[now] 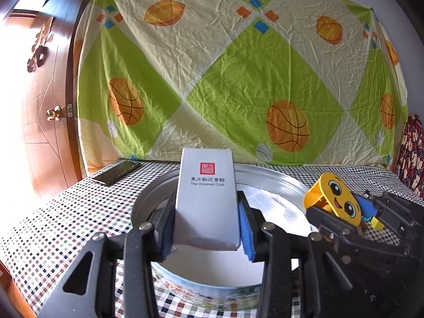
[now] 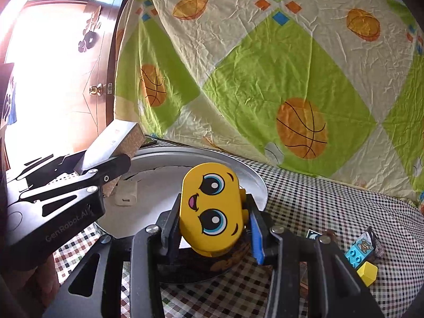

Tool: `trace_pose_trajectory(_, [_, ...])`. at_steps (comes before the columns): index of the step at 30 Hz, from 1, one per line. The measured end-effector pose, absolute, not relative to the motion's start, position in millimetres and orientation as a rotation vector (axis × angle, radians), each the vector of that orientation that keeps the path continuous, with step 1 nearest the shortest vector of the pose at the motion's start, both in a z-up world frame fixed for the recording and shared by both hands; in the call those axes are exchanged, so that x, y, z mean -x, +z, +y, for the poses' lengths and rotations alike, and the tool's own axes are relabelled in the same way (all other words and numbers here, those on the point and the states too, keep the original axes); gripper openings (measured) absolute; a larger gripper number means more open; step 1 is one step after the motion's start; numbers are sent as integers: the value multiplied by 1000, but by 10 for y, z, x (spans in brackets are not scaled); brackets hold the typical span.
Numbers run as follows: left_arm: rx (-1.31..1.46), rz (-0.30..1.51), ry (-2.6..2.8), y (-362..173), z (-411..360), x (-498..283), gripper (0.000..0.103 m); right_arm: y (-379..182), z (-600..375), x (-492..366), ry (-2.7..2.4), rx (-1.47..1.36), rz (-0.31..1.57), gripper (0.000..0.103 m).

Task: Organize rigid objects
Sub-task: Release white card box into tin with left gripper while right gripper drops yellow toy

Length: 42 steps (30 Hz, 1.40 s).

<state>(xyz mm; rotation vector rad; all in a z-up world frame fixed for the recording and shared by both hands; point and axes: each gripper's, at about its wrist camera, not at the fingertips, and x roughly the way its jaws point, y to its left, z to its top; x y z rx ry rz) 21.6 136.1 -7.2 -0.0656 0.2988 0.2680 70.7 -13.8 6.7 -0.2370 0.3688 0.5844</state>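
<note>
My left gripper (image 1: 208, 234) is shut on a grey rectangular box (image 1: 208, 198) with a red seal, held upright over a round metal tin (image 1: 281, 177). In the right wrist view the same box (image 2: 111, 143) sticks up at the left, above the tin (image 2: 233, 164). My right gripper (image 2: 214, 235) is shut on a yellow toy block with a cartoon face (image 2: 210, 209), tilted over the tin's right rim. From the left wrist view, that block (image 1: 335, 198) and the right gripper (image 1: 344, 218) sit at the right.
A white charger (image 2: 126, 193) lies inside the tin. A dark phone (image 1: 116, 172) rests on the checked tablecloth (image 1: 66, 212) at the back left. A blue brick (image 2: 359, 251) and a yellow cube (image 2: 367, 273) lie at the right. A sports-print sheet (image 1: 225, 79) hangs behind, next to a wooden door (image 1: 45, 106).
</note>
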Motion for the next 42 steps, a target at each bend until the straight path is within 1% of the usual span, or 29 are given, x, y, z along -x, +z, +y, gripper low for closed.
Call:
trace_pose_trajectory(13, [54, 328, 279, -80, 1462, -291, 40, 124, -51, -718, 616, 243, 374, 45])
trace_pose_trajectory(28, [47, 413, 232, -62, 1569, -491, 40, 230, -72, -942, 649, 184, 458, 45])
trace_pose_trajectory(34, [58, 534, 160, -71, 1637, -769, 40, 269, 15, -1230, 646, 189, 522, 45])
trace_pose_trajectory(42, [23, 622, 154, -97, 1659, -1066, 40, 43, 264, -1685, 667, 210, 680, 45])
